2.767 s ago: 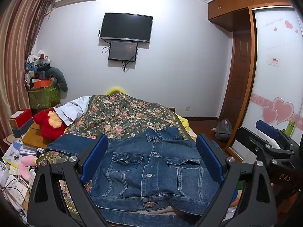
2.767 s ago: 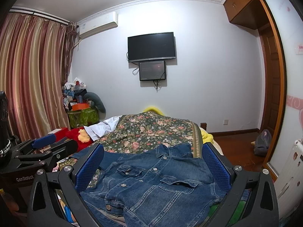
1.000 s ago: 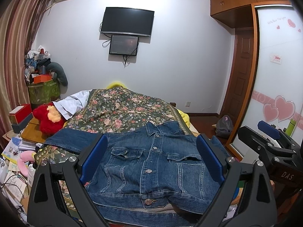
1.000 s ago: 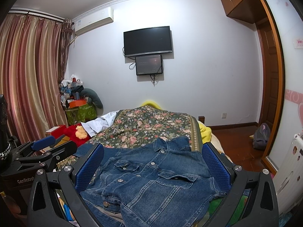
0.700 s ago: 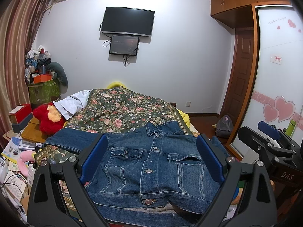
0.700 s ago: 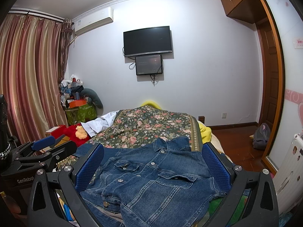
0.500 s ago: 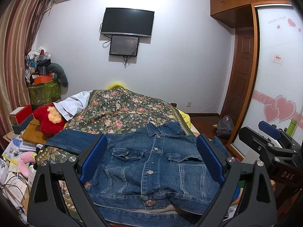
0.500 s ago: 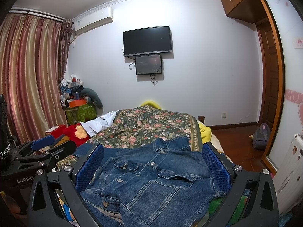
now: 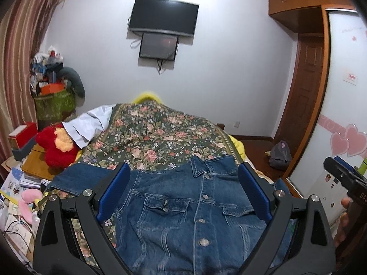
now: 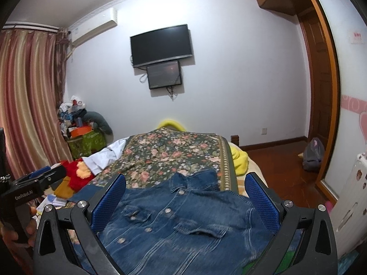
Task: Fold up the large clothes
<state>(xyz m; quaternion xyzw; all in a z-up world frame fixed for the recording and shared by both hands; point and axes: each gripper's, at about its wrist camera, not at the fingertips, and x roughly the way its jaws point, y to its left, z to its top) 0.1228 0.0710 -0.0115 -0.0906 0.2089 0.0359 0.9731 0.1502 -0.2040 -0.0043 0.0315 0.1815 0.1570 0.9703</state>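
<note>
1. Two grippers hover over the near end of the bed: the left gripper [image 9: 183, 194] has its jaws spread wide with nothing between the blue pads [image 9: 113, 193], and the right gripper [image 10: 184, 202] is likewise spread wide and holds nothing.
2. Below both, the denim jacket [image 9: 190, 208] lies front up on the bed, buttoned, collar pointing toward the far wall; one sleeve [image 9: 78, 180] stretches out flat to the left side.
3. Each gripper shows in the other's view, at the edge of the frame (left gripper at the left edge of the right wrist view, right gripper at the right edge of the left wrist view), both clear of the cloth.
4. Under and beyond the jacket spreads a floral bedspread [image 9: 158, 135], with a white garment [image 9: 89, 123] lying on its left edge and a yellow blanket [image 10: 238, 158] showing along the right side.
5. Left of the bed sits a red plush toy [image 9: 56, 147], touching the white garment, on a cluttered surface with books and papers.
6. Farther back in the left corner stands a green bin [image 9: 55, 105], heaped above its rim with mixed items, an orange box [image 9: 51, 88] among them (the rest is too jumbled to name); a grey cushion [image 9: 74, 83] curls over its right side.
7. On the floor to the right, near the wooden door [image 9: 302, 91], sits a small bag [image 9: 279, 154].
8. On the far wall hangs a television [image 9: 162, 19] with a smaller screen [image 9: 158, 48] just beneath it.
</note>
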